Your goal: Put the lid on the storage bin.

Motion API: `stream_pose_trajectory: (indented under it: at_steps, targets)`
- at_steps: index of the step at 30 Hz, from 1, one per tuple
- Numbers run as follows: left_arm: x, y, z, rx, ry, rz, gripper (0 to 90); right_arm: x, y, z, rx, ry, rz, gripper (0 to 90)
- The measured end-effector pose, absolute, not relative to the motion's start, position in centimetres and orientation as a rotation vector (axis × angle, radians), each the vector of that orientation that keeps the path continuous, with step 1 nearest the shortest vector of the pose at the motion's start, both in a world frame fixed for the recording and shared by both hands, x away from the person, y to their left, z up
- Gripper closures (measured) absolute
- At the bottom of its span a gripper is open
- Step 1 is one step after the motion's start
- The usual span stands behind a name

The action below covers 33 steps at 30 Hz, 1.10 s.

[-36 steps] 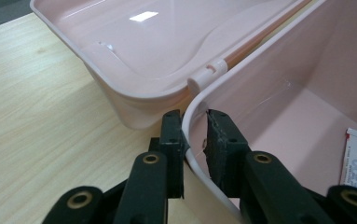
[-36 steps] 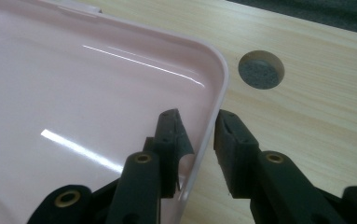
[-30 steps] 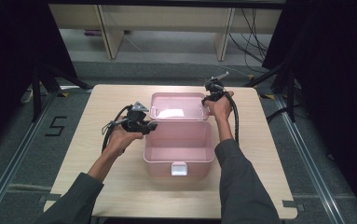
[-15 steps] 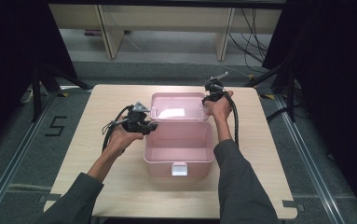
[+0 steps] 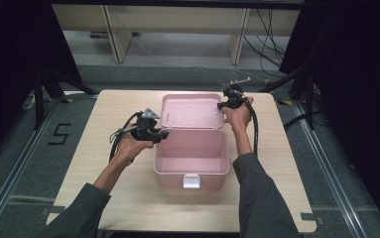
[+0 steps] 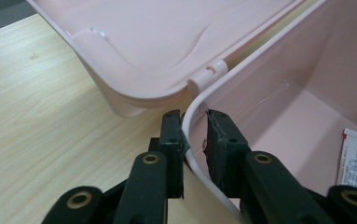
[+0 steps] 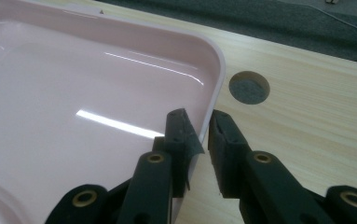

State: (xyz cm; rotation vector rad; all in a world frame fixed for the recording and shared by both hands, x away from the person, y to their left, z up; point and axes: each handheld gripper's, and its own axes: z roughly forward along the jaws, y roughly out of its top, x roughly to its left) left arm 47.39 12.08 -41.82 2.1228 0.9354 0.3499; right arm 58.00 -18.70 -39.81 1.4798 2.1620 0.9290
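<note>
Tool work here concerns a pink box (image 5: 191, 157) at mid-counter, its lid (image 5: 192, 110) laid open behind. The left tool (image 6: 195, 128) is pinched on the box's rim at the hinge corner; the right tool (image 7: 198, 125) straddles the lid's edge, nearly closed on it. To swing the lid well, the base should be pinned and the lid grip firmed before lifting above the counter (image 5: 103, 188).

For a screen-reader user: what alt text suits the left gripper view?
The left gripper is clamped on the white-edged rim of an open pink box, beside its hinge. The lid lies back over the wooden table; a printed packet sits inside.
</note>
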Motion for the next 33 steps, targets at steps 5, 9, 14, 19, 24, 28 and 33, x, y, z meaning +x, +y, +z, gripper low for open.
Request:
stream_pose_trajectory:
  at_steps: [5, 9, 14, 19, 24, 28, 33]
  targets:
    - [47.4, 12.0, -41.8, 2.127, 0.941, 0.359, 76.2, 57.3, -18.7, -38.9, 1.482, 2.131, 0.957, 79.3]
    - [47.5, 12.0, -41.9, 2.123, 0.944, 0.352, 76.2, 56.8, -18.8, -38.2, 1.48, 2.106, 0.994, 80.4]
    - [47.5, 12.1, -42.0, 2.125, 0.948, 0.359, 76.1, 56.3, -18.9, -37.5, 1.456, 2.087, 1.036, 81.3]
    - [47.5, 12.1, -42.1, 2.124, 0.946, 0.355, 76.0, 55.9, -19.3, -36.9, 1.465, 2.068, 1.09, 82.0]
    - [47.4, 12.0, -42.0, 2.124, 0.955, 0.356, 76.0, 55.4, -19.5, -36.6, 1.418, 2.047, 1.112, 83.0]
    - [47.3, 11.9, -42.0, 2.121, 0.958, 0.365, 76.0, 54.9, -19.6, -36.2, 1.387, 2.043, 1.134, 83.4]
    - [47.4, 11.9, -42.0, 2.123, 0.96, 0.364, 75.9, 54.2, -19.6, -35.8, 1.381, 2.022, 1.144, 83.9]
